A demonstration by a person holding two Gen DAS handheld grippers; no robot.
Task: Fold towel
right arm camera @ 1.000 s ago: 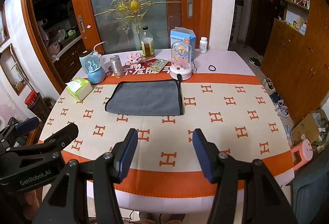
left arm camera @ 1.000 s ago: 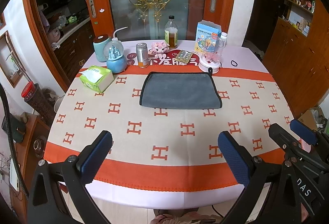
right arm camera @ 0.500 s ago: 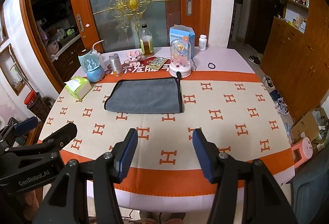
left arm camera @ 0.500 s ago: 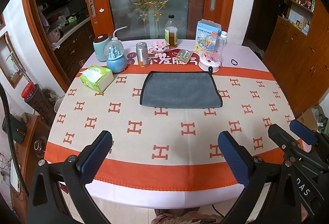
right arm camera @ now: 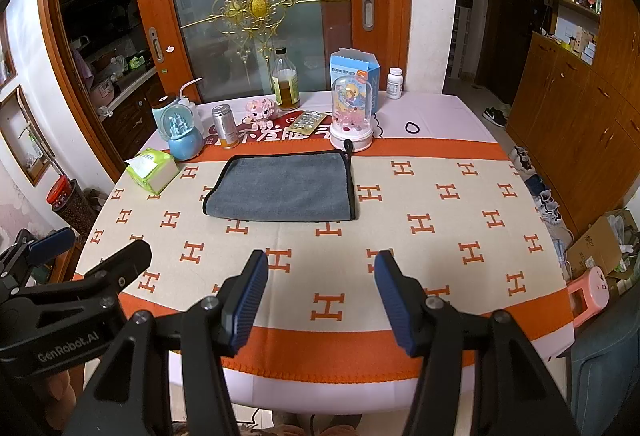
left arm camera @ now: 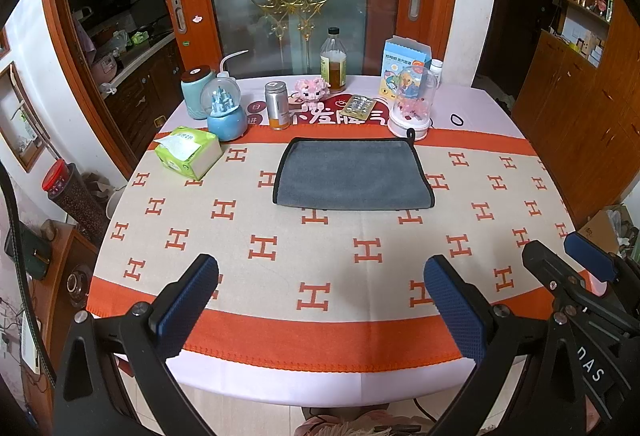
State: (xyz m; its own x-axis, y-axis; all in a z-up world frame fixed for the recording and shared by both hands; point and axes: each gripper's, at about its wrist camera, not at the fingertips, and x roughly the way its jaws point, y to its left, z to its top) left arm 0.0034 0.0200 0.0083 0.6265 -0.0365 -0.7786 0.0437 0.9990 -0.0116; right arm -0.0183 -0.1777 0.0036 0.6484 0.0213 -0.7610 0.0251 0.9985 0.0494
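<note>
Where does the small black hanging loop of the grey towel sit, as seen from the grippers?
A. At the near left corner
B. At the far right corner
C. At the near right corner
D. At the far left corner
B: the loop sticks out of the grey towel at its far right corner, just before the pink-based glass dome.

The counter wears an orange-and-cream cloth printed with H marks. A grey towel with black edging lies flat on it, toward the far side. Left of the towel sits a green tissue pack. Along the far edge stand a teal jar, a blue snow globe, a metal can, a pink toy, a bottle, a pill sheet, a blue box, a domed ornament and a black hair tie.
</note>
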